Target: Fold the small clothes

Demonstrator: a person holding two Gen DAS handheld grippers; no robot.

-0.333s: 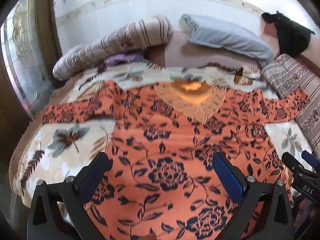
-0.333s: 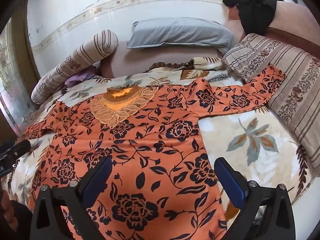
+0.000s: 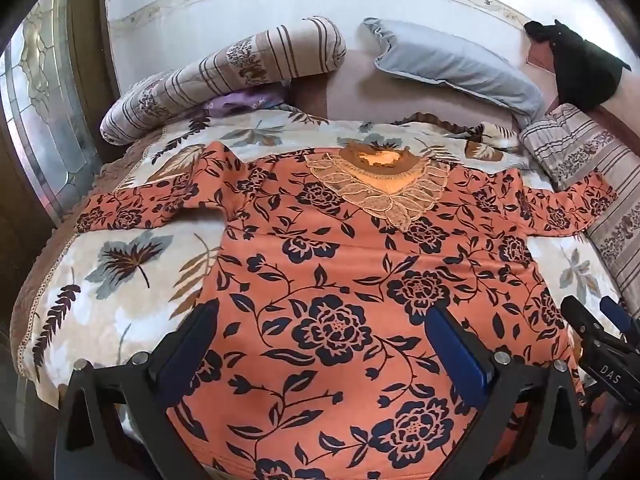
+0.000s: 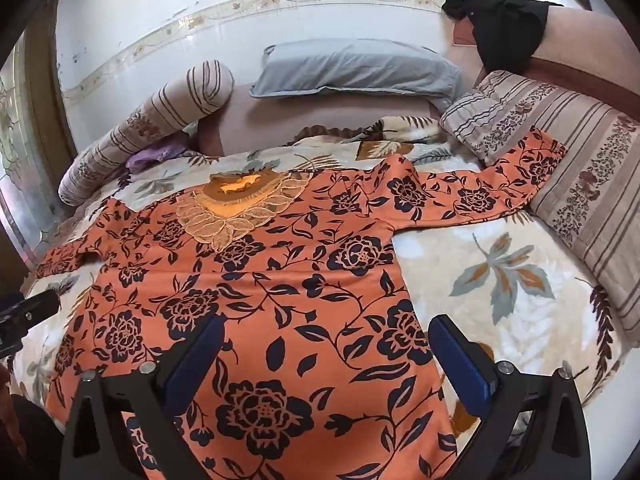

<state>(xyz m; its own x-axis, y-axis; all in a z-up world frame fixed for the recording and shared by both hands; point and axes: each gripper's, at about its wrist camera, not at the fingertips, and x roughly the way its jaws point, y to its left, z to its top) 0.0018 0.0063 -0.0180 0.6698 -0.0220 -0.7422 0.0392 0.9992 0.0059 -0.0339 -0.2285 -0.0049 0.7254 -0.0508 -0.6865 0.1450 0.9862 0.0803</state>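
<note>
An orange dress with dark flowers (image 3: 340, 264) lies spread flat on the bed, sleeves out to both sides, lace neckline (image 3: 380, 184) at the far end. It also shows in the right wrist view (image 4: 280, 280). My left gripper (image 3: 322, 340) is open and empty above the dress's lower left part. My right gripper (image 4: 326, 352) is open and empty above the lower right part, its right finger near the dress's right edge. The right gripper's tips also show at the left wrist view's right edge (image 3: 596, 328).
A leaf-print blanket (image 4: 500, 280) covers the bed. Striped bolsters (image 3: 224, 76) (image 4: 580, 184) lie at the far left and right. A grey pillow (image 3: 456, 64) and black cloth (image 3: 580, 68) sit at the headboard. A glass door (image 3: 44, 120) stands at left.
</note>
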